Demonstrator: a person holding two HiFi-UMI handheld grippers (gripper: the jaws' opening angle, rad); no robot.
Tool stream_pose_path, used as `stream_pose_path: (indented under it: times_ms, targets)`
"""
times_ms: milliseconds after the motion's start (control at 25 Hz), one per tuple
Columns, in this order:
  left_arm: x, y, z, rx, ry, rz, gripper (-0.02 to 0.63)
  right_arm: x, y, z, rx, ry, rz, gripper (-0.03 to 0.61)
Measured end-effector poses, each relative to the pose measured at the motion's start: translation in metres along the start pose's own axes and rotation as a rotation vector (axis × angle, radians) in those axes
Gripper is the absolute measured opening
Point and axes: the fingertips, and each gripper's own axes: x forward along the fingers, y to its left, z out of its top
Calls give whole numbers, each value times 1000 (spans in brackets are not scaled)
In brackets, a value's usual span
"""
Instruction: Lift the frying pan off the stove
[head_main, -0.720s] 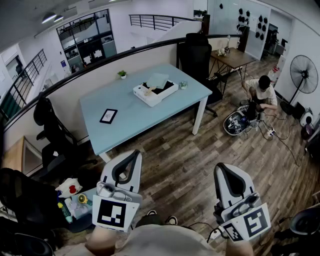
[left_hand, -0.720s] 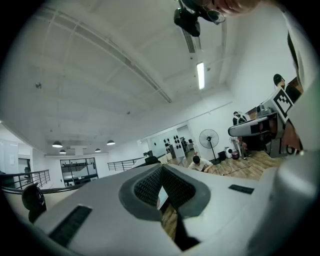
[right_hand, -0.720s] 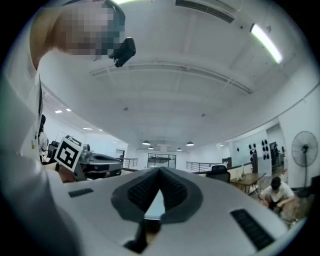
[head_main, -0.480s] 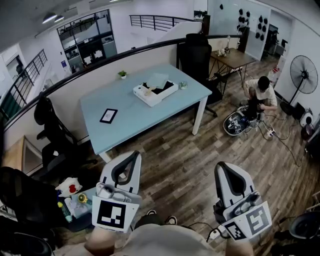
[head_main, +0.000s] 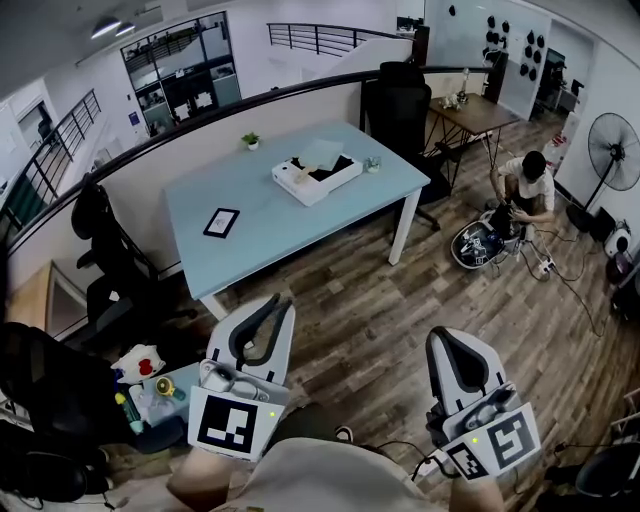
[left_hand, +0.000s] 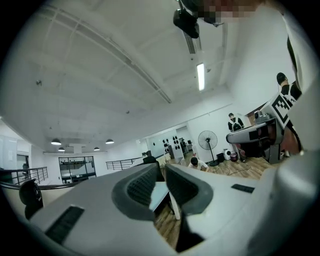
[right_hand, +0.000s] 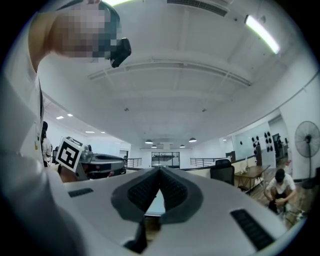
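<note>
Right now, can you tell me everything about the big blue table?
The table has a flat pale blue top and white legs. It stands level on the wooden floor beside a low wall. On it rest a white tray with something dark inside, a small potted plant, a flat black-framed square and a little cup.

white box (head_main: 305, 190): contents too small to tell | left hand (head_main: 193, 487): cut off by bottom edge
</note>
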Motion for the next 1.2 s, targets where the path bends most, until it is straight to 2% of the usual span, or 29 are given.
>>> stream_pose_path:
  times_ms: [40, 80, 120, 200, 400, 760, 1000, 1200]
  targets:
    - [3, -1, 0, -11, -11, -9, 107, 1, -2, -2, 5, 5, 0, 5]
    - [7, -3, 2, -17, -28, -18, 286, 2, -3, -4, 12, 10, 1, 5]
    - [10, -4, 4, -15, -49, -20, 408, 4, -5, -7, 20, 16, 4, 5]
    - [15, -4, 7, 2, -76, -6, 414, 9, -10, -12, 23, 32, 6, 5]
    - [37, 9, -1, 4, -75, 2, 419, 33, -25, -21, 6, 62, -8, 5]
    - [114, 50, -24, -6, -56, 1, 419, 107, -70, -34, -1, 84, -6, 5]
    - [185, 84, -42, 1, -11, -15, 419, 171, -110, -46, 15, 125, -15, 5]
    - [247, 121, -63, 16, 67, -19, 419, 229, -139, -58, 44, 163, -25, 5]
